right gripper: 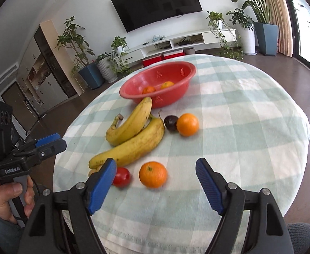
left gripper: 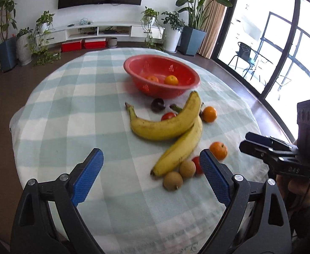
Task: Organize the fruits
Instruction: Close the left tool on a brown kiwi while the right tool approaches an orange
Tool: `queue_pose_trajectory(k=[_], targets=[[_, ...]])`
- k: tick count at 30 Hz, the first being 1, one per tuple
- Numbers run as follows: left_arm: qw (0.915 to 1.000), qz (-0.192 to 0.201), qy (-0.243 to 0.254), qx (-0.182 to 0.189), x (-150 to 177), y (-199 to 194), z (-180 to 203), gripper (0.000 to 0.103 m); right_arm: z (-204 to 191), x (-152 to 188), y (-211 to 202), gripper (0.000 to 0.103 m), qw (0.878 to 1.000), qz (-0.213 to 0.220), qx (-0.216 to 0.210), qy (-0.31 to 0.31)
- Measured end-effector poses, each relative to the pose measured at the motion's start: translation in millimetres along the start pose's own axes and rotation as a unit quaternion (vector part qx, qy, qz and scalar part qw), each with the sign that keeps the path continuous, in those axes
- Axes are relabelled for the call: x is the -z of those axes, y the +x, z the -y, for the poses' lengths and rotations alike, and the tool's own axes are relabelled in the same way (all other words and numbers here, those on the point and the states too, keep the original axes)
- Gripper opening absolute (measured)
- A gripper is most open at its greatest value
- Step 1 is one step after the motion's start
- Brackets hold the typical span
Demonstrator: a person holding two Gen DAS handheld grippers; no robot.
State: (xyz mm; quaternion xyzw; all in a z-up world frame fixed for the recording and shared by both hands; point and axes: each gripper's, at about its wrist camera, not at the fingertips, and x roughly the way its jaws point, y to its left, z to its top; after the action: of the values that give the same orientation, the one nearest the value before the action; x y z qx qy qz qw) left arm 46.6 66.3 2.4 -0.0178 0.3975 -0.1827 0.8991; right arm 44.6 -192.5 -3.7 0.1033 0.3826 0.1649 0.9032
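Note:
A red basket point(left gripper: 133, 67) point(right gripper: 176, 72) at the table's far side holds two oranges point(left gripper: 171, 80) point(right gripper: 148, 89). In front of it lie two bananas point(left gripper: 165, 124) point(right gripper: 133, 146), a dark plum point(left gripper: 158, 104) point(right gripper: 171, 122), two more oranges point(left gripper: 218, 150) point(right gripper: 152, 174), red tomatoes point(left gripper: 168, 116) point(right gripper: 121, 176) and two brown round fruits point(left gripper: 172, 180). My left gripper point(left gripper: 151, 175) is open and empty, just short of the brown fruits. My right gripper point(right gripper: 156, 182) is open and empty, its fingers either side of the near orange.
The round table carries a green-and-white checked cloth point(left gripper: 70, 116) point(right gripper: 239, 116). The right gripper shows in the left wrist view point(left gripper: 282, 154), the left one in the right wrist view point(right gripper: 28, 154). Potted plants and a TV stand are beyond the table.

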Motion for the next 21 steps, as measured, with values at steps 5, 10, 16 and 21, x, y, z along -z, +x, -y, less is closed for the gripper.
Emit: queue_pose_trajectory(k=[5, 10, 16, 21], targets=[[0.9994, -0.031, 0.012, -0.008, 33.2, 15.1, 15.8, 0.092, -5.7, 8.6, -1.3, 0.079, 1.0, 0.01, 0.001, -0.015], [0.9982, -0.037, 0.046, -0.008, 31.6, 24.8, 28.4, 0.079, -2.7, 13.3, 0.4, 0.076, 1.0, 0.01, 0.006, -0.011], [0.9971, -0.06, 0.046, 0.0, 29.5, 39.6, 26.6, 0.058, 0.3, 14.2, 0.1, 0.076, 1.0, 0.013, 0.009, -0.007], [0.9965, -0.069, 0.047, 0.0, 28.3, 46.4, 24.9, 0.058, 0.8, 15.4, 1.1, 0.076, 1.0, 0.012, 0.008, -0.007]])
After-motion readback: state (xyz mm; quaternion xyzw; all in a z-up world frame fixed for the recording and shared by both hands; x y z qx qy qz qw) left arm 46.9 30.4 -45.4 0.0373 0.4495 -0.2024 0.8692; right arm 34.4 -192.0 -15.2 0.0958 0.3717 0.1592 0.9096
